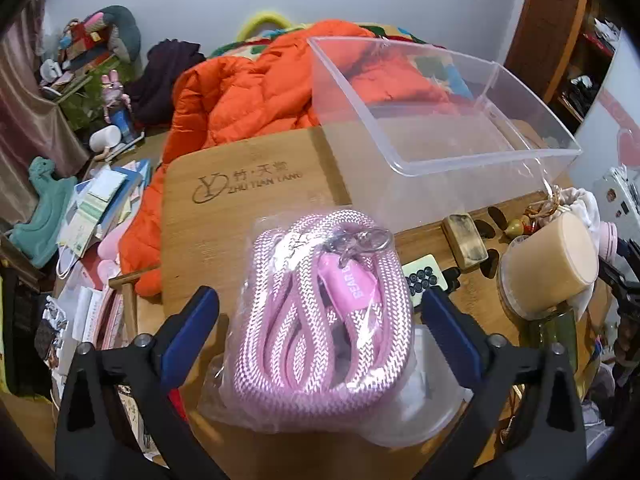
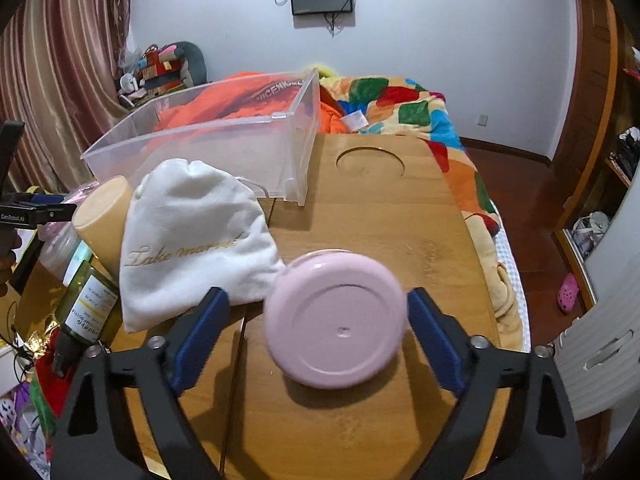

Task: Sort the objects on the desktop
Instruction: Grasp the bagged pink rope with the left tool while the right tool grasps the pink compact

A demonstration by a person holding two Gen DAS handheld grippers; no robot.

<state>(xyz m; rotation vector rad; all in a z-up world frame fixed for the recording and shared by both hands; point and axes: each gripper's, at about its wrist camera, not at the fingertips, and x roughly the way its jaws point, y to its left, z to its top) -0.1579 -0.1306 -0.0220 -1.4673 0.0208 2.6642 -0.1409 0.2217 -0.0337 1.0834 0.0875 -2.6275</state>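
In the left wrist view, the left gripper [image 1: 320,308] is spread wide, with a see-through bag [image 1: 320,320] between its blue fingers [image 1: 192,328]. No pad touches it. A pink rope [image 1: 316,320] is coiled inside the bag, which lies on the wooden table [image 1: 256,184]. Behind it stands a clear plastic box [image 1: 440,120] with nothing inside.

In the right wrist view, the right gripper [image 2: 316,332] is spread wide too. A round pink tin [image 2: 336,320] lies on the table between its fingers, and no pad touches it. A white cloth pouch [image 2: 192,240], pulled shut, lies just left of it. The clear box [image 2: 208,148] stands behind.
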